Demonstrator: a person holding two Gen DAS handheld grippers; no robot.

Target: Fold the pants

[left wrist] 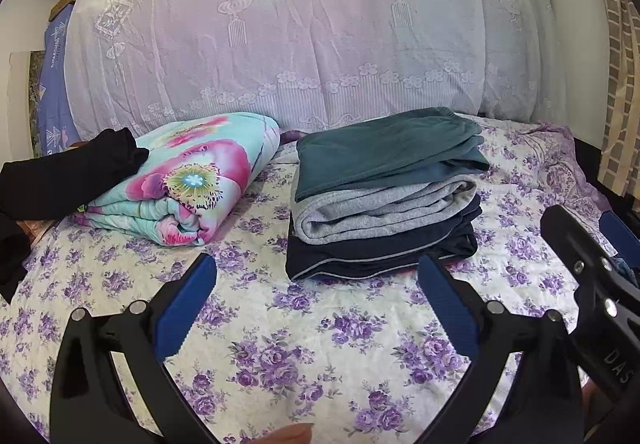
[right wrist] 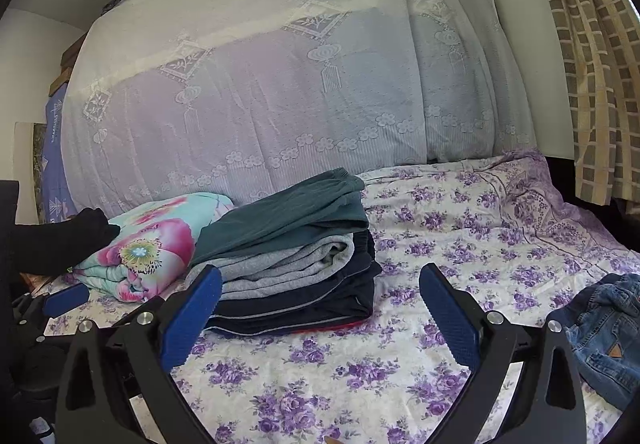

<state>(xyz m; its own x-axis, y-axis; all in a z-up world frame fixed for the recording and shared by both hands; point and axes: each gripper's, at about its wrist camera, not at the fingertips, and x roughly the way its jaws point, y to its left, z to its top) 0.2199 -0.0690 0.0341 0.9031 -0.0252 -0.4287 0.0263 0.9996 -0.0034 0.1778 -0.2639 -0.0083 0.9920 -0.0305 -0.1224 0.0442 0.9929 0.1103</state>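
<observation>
A stack of folded pants [left wrist: 384,196] lies on the flowered bed sheet [left wrist: 304,344]: teal on top, grey under it, dark navy at the bottom. The same stack [right wrist: 296,256] shows left of centre in the right wrist view. Blue jeans [right wrist: 604,328] lie crumpled at the right edge of the bed. My left gripper [left wrist: 316,304] hovers open over the sheet just in front of the stack, holding nothing. My right gripper [right wrist: 320,312] is open too, empty, near the stack's front right corner. The right gripper's body [left wrist: 592,284] shows at the right in the left wrist view.
A rolled floral quilt [left wrist: 188,180] lies left of the stack, with a black garment [left wrist: 68,172] draped on it. A tall pile covered by white lace cloth [left wrist: 304,36] fills the back. A checked curtain [right wrist: 592,56] hangs at the right.
</observation>
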